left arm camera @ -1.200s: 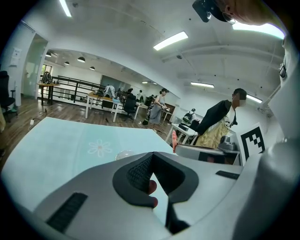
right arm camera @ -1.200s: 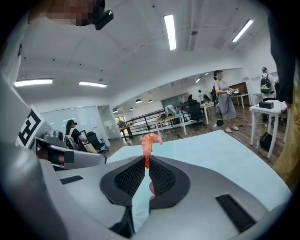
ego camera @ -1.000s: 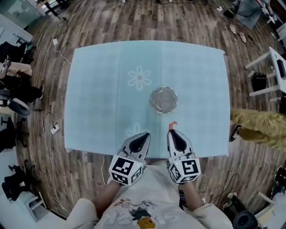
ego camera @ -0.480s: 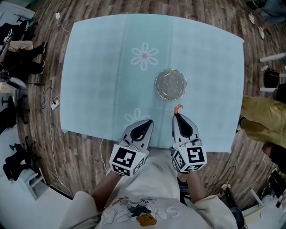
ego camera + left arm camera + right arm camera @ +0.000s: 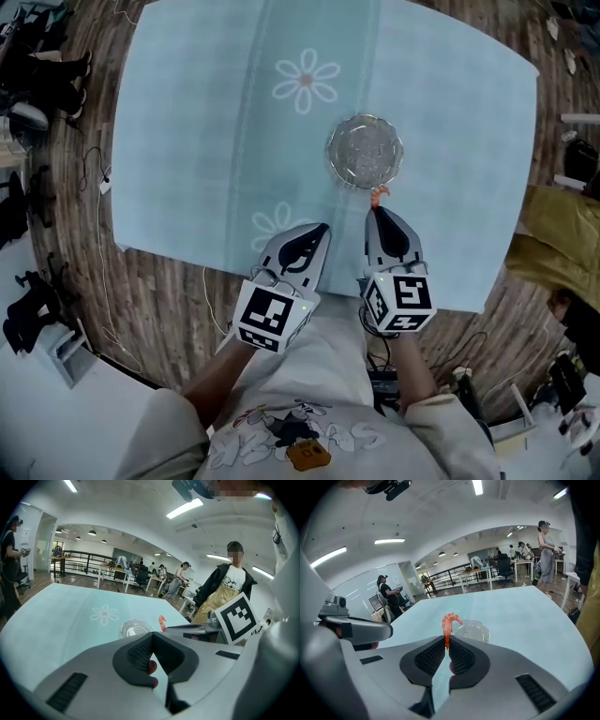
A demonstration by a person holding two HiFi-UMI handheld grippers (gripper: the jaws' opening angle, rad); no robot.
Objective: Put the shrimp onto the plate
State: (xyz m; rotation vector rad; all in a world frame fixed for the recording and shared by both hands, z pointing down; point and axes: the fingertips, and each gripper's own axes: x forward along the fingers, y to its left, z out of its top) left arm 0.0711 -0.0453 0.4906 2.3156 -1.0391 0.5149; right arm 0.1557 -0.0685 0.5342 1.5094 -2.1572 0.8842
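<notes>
An orange shrimp (image 5: 448,624) sticks up from the tip of my right gripper (image 5: 446,641), whose jaws are shut on its tail end. In the head view the shrimp (image 5: 378,195) hangs just at the near rim of the clear glass plate (image 5: 365,151), with the right gripper (image 5: 377,212) right behind it. The plate (image 5: 472,631) lies on the pale blue tablecloth just beyond the shrimp. My left gripper (image 5: 323,228) hovers beside the right one, jaws shut with nothing between them. From the left gripper view the plate (image 5: 135,629) and shrimp (image 5: 162,622) show ahead.
The pale blue tablecloth (image 5: 206,141) with daisy prints covers the table; its near edge runs under both grippers. A person in yellow trousers (image 5: 562,234) stands at the table's right side. Cables and chairs lie on the wooden floor at the left.
Both grippers have moved forward over the table. The right gripper has carried the shrimp from short of the plate up to its near rim.
</notes>
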